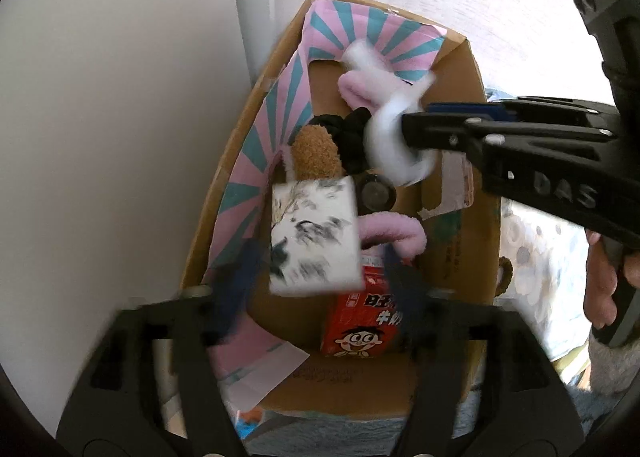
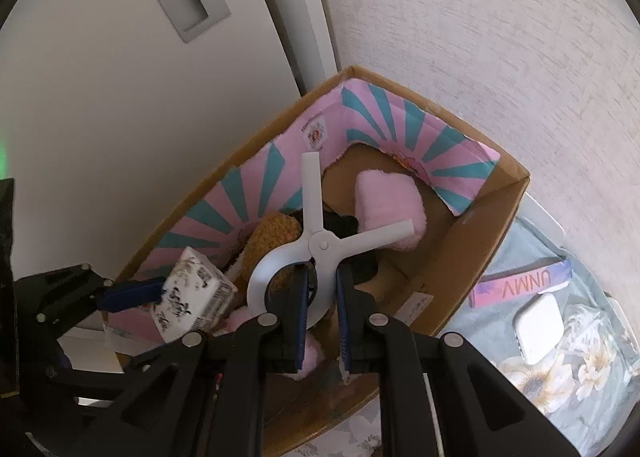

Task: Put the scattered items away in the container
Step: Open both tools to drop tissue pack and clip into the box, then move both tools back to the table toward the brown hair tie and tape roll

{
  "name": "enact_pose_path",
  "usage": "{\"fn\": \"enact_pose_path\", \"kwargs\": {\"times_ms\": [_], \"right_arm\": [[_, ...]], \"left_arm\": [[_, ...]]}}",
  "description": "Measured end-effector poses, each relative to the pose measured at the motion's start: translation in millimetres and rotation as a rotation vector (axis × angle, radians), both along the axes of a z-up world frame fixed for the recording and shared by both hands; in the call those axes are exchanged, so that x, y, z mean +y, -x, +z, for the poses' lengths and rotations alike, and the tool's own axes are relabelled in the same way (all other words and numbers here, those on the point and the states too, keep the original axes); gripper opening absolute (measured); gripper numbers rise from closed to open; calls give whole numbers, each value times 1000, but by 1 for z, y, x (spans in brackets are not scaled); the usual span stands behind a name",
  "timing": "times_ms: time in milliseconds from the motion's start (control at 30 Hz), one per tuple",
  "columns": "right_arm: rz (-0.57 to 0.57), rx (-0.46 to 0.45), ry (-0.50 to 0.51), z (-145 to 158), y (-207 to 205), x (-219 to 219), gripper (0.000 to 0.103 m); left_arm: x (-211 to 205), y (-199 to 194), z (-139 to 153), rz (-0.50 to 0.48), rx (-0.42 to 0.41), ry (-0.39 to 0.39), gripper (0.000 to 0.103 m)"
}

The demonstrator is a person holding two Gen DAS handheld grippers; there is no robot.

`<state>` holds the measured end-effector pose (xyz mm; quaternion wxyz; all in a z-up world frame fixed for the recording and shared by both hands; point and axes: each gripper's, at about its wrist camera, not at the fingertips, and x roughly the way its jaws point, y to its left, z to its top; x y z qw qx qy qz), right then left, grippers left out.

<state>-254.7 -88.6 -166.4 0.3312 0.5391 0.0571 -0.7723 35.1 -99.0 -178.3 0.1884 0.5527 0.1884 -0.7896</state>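
Note:
A cardboard box (image 1: pixel 452 257) with a pink and teal striped liner holds plush toys, a red milk carton (image 1: pixel 360 329) and dark items. My left gripper (image 1: pixel 320 269) hangs over the box with its fingers spread; a white tissue pack (image 1: pixel 314 235) with black ink print sits between them, blurred, and looks loose. In the right wrist view the pack (image 2: pixel 196 293) is beside the left fingertip (image 2: pixel 136 291). My right gripper (image 2: pixel 322 285) is shut on a large white plastic clamp (image 2: pixel 320 245) above the box (image 2: pixel 480 241); the clamp (image 1: pixel 394 145) looks blurred in the left wrist view.
A white door and a textured wall stand behind the box. To the right, on a floral cloth (image 2: pixel 560 377), lie a pink UNMV box (image 2: pixel 520 283) and a white rounded case (image 2: pixel 538 331). A brown plush (image 2: pixel 276 237) and a pink plush (image 2: pixel 388 209) lie inside.

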Motion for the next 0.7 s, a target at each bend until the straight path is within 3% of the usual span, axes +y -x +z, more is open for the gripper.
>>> {"fn": "enact_pose_path", "kwargs": {"times_ms": [33, 67, 133, 267, 700], "right_arm": [[-4, -10, 8, 0, 0, 2, 27], [-21, -4, -4, 2, 1, 2, 53], [-63, 65, -30, 9, 1, 6, 78], [-96, 78, 17, 20, 4, 19, 78], [-147, 69, 70, 31, -3, 40, 78]], "left_arm": [[0, 0, 2, 9, 10, 7, 95], [0, -1, 6, 16, 27, 21, 97], [1, -3, 14, 19, 48, 53, 97], [5, -3, 24, 11, 54, 118, 98], [17, -4, 25, -8, 33, 142, 98]]}}
